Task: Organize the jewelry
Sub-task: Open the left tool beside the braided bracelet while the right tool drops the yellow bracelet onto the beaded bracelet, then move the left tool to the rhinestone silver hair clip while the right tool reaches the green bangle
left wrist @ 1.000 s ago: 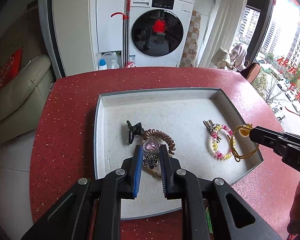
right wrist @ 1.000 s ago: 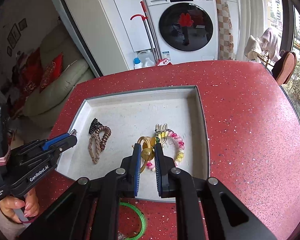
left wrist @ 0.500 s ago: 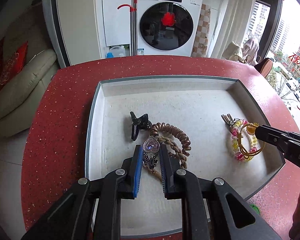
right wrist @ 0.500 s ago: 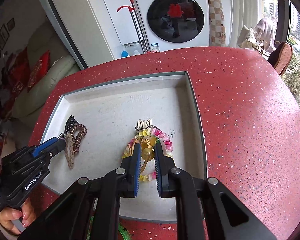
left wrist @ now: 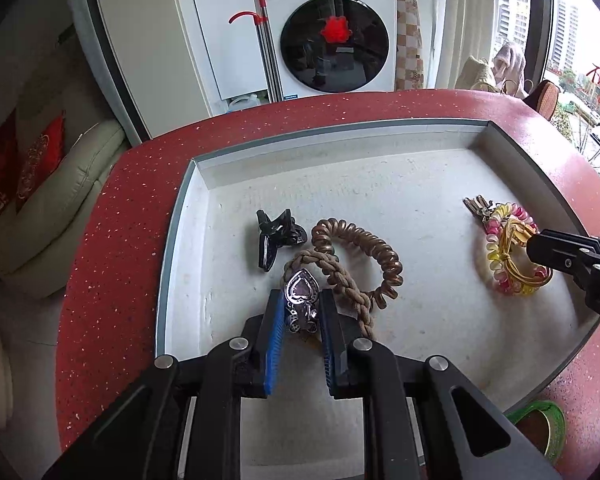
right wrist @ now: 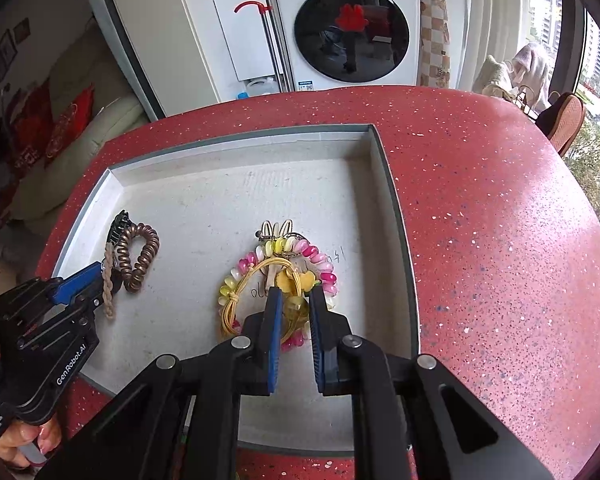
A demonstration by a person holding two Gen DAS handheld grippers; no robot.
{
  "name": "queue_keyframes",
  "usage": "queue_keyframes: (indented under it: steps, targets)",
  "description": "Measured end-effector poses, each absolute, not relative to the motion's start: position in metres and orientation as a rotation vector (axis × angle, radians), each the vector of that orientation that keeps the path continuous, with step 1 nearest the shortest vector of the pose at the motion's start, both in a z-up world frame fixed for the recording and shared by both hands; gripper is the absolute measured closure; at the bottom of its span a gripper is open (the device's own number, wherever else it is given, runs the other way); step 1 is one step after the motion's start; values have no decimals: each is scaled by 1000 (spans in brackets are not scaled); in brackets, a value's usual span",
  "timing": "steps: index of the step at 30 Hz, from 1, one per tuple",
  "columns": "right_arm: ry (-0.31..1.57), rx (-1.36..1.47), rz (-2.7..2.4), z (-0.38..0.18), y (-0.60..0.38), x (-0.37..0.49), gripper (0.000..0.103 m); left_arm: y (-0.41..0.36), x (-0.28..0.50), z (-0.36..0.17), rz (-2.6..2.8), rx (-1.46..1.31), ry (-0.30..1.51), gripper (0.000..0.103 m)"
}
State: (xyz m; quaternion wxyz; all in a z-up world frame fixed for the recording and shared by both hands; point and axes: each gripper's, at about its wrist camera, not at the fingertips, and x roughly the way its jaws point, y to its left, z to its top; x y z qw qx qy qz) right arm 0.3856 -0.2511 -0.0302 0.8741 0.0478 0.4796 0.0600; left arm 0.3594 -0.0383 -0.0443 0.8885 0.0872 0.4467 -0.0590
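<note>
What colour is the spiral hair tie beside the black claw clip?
Coppery brown spiral hair tie; clearest in the left wrist view.

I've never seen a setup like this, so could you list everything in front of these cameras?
tray: 1, grey-white, on the table
table: 1, red speckled, under the tray
hair claw clip: 1, black, tray's left part
spiral hair tie: 1, brown, beside the clip
braided cord: 1, tan, lying over the spiral tie
heart pendant: 1, silver and purple, between the left claw's pads
beaded bracelet: 1, pink and yellow, tray's right part
gold tie: 1, yellow-gold, over the bracelet, held by the right claw
washing machine: 1, white, behind the table
left claw: 1, black with blue pads
right claw: 1, black with blue pads
</note>
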Motion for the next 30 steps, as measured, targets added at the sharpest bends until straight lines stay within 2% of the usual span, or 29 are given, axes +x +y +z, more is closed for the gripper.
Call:
queue_keyframes:
  steps: [5, 7, 9, 22, 23, 24, 25, 30]
  targets:
    - [1006, 112, 135, -28, -252, 384, 86, -38, 359, -42, -123, 175, 926, 67]
    - [1001, 118, 137, -26, -253, 383, 77, -38, 358, -40, -121, 172, 922, 67]
    - [989, 125, 144, -24, -253, 381, 58, -39, 357, -39, -119, 168, 919, 67]
    - [922, 161, 184, 0, -246, 357, 53, -33, 346, -28, -121, 141, 879, 67]
    - [921, 161, 185, 1, -246, 355, 52, -32, 345, -27, -122, 136, 877, 57]
    - [920, 160, 186, 1, -245, 353, 51, -31, 345, -25, -120, 131, 874, 18]
    - [919, 158, 187, 2, -244, 352, 51, -29, 342, -23, -109, 123, 856, 1]
    - [924, 160, 182, 2, -244, 349, 50, -29, 336, -11, -118, 119, 817, 0]
